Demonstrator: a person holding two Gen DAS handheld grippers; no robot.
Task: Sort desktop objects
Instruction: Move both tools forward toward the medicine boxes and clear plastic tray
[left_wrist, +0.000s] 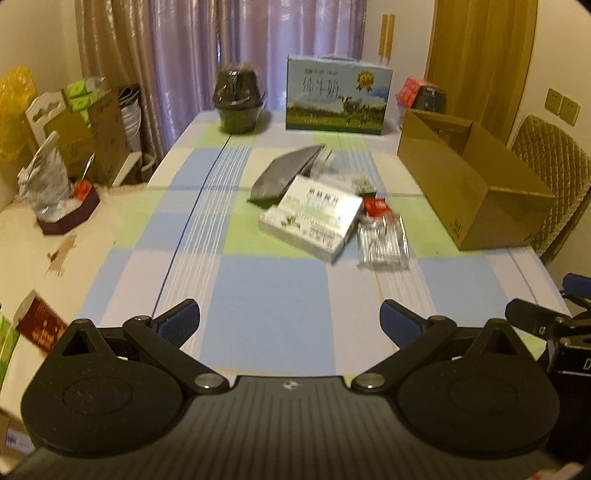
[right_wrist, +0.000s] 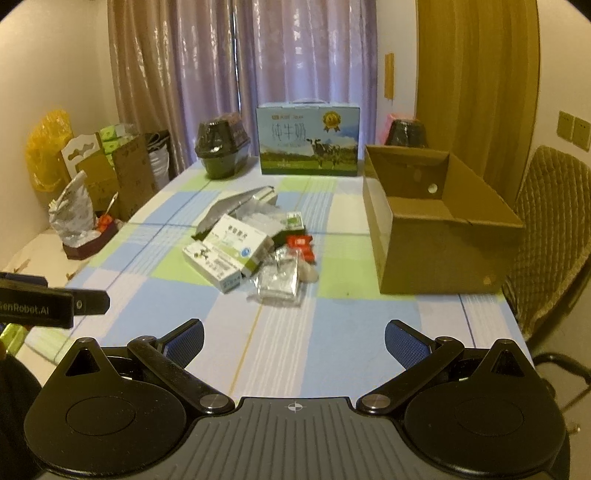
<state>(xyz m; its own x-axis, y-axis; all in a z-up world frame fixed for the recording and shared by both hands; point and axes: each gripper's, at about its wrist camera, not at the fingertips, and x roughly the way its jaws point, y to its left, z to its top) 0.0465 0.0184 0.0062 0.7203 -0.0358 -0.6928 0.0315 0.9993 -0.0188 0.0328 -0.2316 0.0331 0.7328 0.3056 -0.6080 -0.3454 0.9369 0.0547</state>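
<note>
I have both grippers low above the near end of the table, pointing forward along it. On my left gripper (left_wrist: 290, 325) the jaws stand wide apart and there is nothing between them; the blue fingertips (left_wrist: 181, 323) have a fine dotted rubber texture, and the arms behind them are matte black. My right gripper (right_wrist: 294, 341) is the same: jaws spread wide, holding nothing, blue textured pads (right_wrist: 186, 341) at the ends. The two grippers are side by side, and each one shows at the edge of the other's view.

Under them lies the tablecloth (right_wrist: 280, 350), smooth, with big squares of blue, green, lilac and white.

The things to sort make one loose pile near the middle of the table, well apart from both grippers. A white medicine box (right_wrist: 225, 254), rectangular cardboard with green print, lies on top, tilted. Behind it is a flat dark pouch (right_wrist: 225, 212). Just beside the box is a shiny foil blister pack (right_wrist: 279, 282), wrinkled, and touching that a small red packet (right_wrist: 300, 242).

To the right of the pile stands an open brown cardboard box (right_wrist: 439, 254), empty as far as I can see inside. At the far end are a milk carton case (right_wrist: 308, 140) with a cow picture and a dark pot wrapped in plastic (right_wrist: 221, 147).
</note>
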